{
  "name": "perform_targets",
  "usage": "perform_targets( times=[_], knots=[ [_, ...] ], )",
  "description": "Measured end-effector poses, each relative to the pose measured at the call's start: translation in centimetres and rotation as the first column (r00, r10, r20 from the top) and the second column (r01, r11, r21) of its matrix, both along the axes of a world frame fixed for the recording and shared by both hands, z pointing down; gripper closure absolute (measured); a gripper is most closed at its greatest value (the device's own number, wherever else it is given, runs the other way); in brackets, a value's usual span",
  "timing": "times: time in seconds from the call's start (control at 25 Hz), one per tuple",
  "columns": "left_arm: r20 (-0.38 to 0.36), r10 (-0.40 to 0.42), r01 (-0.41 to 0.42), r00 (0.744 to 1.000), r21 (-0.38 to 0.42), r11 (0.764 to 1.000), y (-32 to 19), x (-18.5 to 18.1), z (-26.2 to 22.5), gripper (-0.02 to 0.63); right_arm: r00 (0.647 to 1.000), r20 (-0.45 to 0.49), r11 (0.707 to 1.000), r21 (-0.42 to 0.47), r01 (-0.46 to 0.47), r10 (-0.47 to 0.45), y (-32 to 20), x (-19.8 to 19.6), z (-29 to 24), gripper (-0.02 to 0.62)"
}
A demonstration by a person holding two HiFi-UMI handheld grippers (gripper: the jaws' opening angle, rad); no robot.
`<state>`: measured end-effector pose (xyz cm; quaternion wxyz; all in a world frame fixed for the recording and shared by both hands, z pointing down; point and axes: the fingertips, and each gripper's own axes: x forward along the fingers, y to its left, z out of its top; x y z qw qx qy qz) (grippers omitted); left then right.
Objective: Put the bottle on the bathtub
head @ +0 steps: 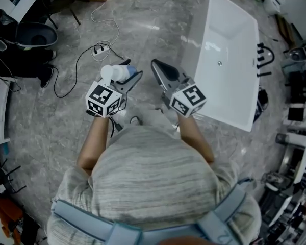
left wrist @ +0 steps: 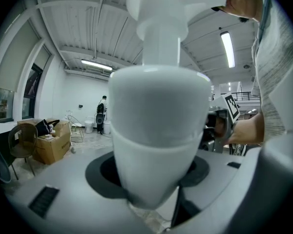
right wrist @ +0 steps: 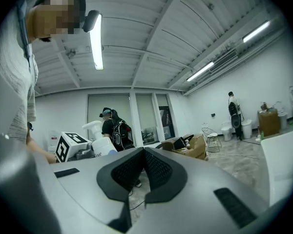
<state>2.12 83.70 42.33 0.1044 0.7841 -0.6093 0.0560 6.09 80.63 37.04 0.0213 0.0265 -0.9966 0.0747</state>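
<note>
A white pump bottle (head: 113,74) stands upright between the jaws of my left gripper (head: 125,76), which is shut on its body; it fills the left gripper view (left wrist: 156,126), pump head at the top. My right gripper (head: 156,66) is beside it to the right, shut and empty, its ribbed pads together (right wrist: 142,162). From the right gripper view the bottle (right wrist: 100,147) and the left marker cube (right wrist: 68,145) show at the left. The white bathtub (head: 224,119) lies on the floor ahead and to the right of both grippers.
Black cables and a power strip (head: 99,50) lie on the marble floor ahead left. A dark chair (head: 35,34) stands at far left. Black tap fittings (head: 265,55) sit by the tub's right side. Cardboard boxes (left wrist: 51,140) and a standing person (right wrist: 112,128) are farther off.
</note>
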Motion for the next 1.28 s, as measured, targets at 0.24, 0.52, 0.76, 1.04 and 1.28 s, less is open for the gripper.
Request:
perform_targets(
  times=[0.24, 0.52, 0.76, 1.04, 1.28],
  knots=[
    [-0.006, 0.063, -0.064, 0.998, -0.018, 0.998, -2.9, 1.9, 0.6, 0.354, 0.999, -0.005, 0.999, 0.005, -0.053, 0.053, -2.8, 1.8, 0.0, 0.592],
    [-0.007, 0.157, -0.157, 0.988, -0.029, 0.987, -9.9, 7.2, 0.3, 0.354, 0.988, -0.008, 0.988, -0.007, -0.157, 0.157, -9.7, 7.7, 0.2, 0.592],
    [-0.006, 0.228, -0.229, 0.974, -0.021, 0.973, -16.2, 13.2, -0.4, 0.354, 0.975, -0.015, 0.975, 0.006, -0.222, 0.222, -15.9, 13.5, 0.1, 0.592],
    [-0.003, 0.287, -0.287, 0.958, -0.026, 0.958, -21.5, 18.8, -0.7, 0.354, 0.959, -0.010, 0.959, 0.000, -0.284, 0.284, -21.5, 19.2, 0.2, 0.592],
    [0.006, 0.307, -0.306, 0.952, -0.032, 0.951, -24.2, 22.5, -0.8, 0.354, 0.953, 0.000, 0.953, -0.005, -0.304, 0.304, -24.2, 22.9, 0.1, 0.592]
  ],
)
